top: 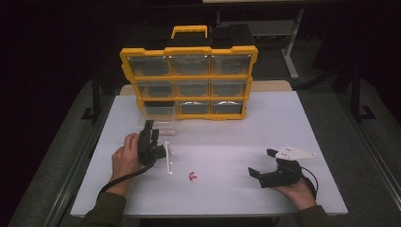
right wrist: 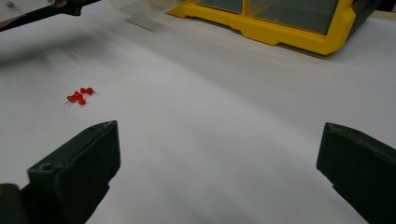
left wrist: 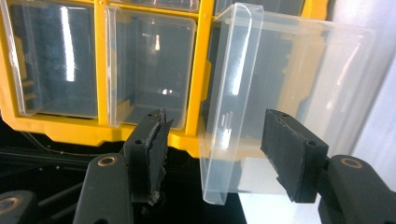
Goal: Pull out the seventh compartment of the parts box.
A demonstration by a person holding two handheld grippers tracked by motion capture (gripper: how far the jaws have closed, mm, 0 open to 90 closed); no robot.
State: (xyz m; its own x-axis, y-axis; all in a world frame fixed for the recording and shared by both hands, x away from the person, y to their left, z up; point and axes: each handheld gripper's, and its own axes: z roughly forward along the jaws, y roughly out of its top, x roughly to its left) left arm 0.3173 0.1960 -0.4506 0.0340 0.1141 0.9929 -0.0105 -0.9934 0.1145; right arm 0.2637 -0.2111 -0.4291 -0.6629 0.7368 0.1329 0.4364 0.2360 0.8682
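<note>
A yellow organizer [top: 189, 75] with clear drawers stands upright at the back of the white table [top: 236, 127]. Its bottom-left clear drawer [top: 158, 116] is pulled out onto the table. In the left gripper view the front wall of this drawer [left wrist: 229, 116] stands between the jaws of my left gripper [left wrist: 222, 149], with a gap on each side; the gripper [top: 149, 126] is open. Several red pushpins [top: 192, 176] lie in a small heap mid-table. My right gripper [top: 261, 163] rests at the right, wide open and empty, with the pushpins [right wrist: 79, 96] ahead to its left.
A thin clear strip [top: 169, 158] lies on the table just right of my left hand. The organizer's yellow base [right wrist: 280, 28] runs across the far side in the right gripper view. Bare white table lies between the pushpins and the right gripper.
</note>
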